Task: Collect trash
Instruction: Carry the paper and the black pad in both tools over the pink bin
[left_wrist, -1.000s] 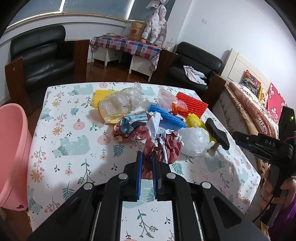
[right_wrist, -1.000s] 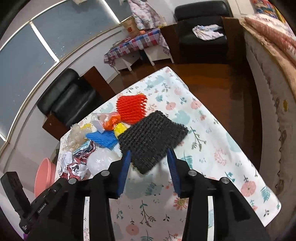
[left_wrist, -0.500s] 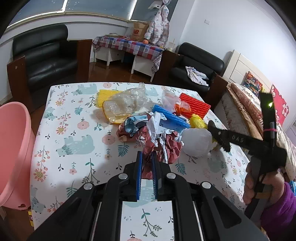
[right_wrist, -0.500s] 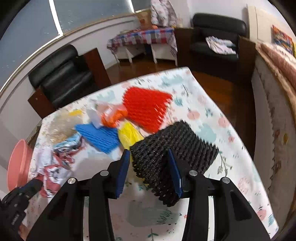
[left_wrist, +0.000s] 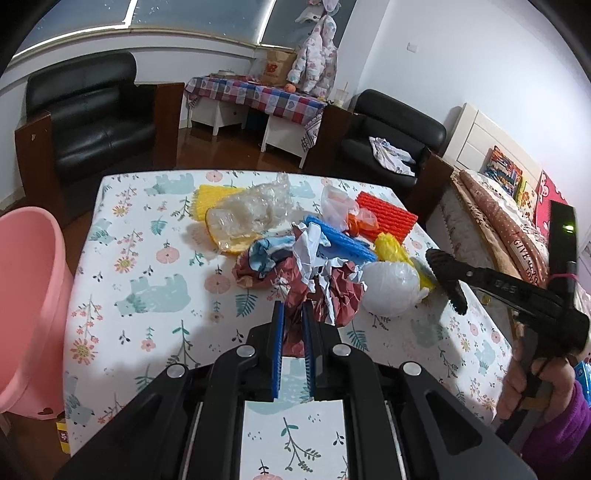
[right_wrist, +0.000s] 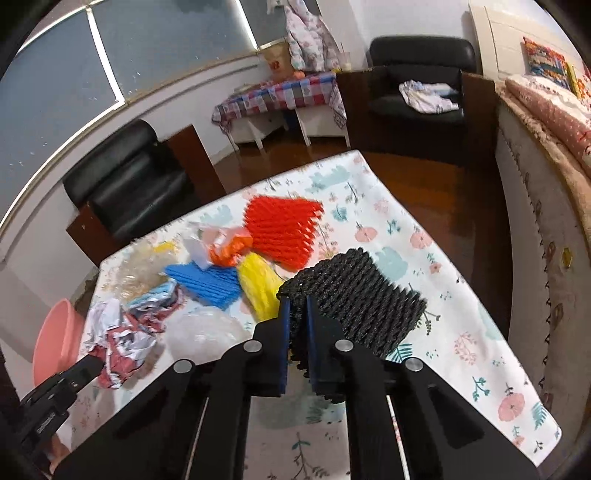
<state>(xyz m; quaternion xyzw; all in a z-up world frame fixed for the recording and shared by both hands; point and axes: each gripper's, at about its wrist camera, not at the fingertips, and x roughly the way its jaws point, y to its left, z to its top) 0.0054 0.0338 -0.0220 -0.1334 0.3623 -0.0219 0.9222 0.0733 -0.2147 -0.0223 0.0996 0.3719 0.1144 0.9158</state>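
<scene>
A heap of trash lies on the flowered tablecloth (left_wrist: 147, 295). My left gripper (left_wrist: 293, 321) is shut on the near edge of a crumpled red and white paper (left_wrist: 332, 288) that rests on the cloth. My right gripper (right_wrist: 297, 321) is shut on the corner of a black foam net (right_wrist: 362, 295), whose pinched edge is bunched up off the table. In the left wrist view the black foam net (left_wrist: 445, 275) hangs at the tip of the right gripper, beside a white plastic bag (left_wrist: 388, 288).
A red foam net (right_wrist: 284, 229), a blue foam net (right_wrist: 210, 284), a yellow foam net (right_wrist: 258, 288), an orange bag (right_wrist: 229, 245) and clear plastic (left_wrist: 251, 214) lie further back. A pink basin (left_wrist: 26, 295) stands at the table's left. A bed (left_wrist: 491, 229) runs along the right.
The right gripper's jaws have closed on the black net and squeezed its edge into a fold. That gripper has also rolled and shifted a little. The left gripper has kept still.
</scene>
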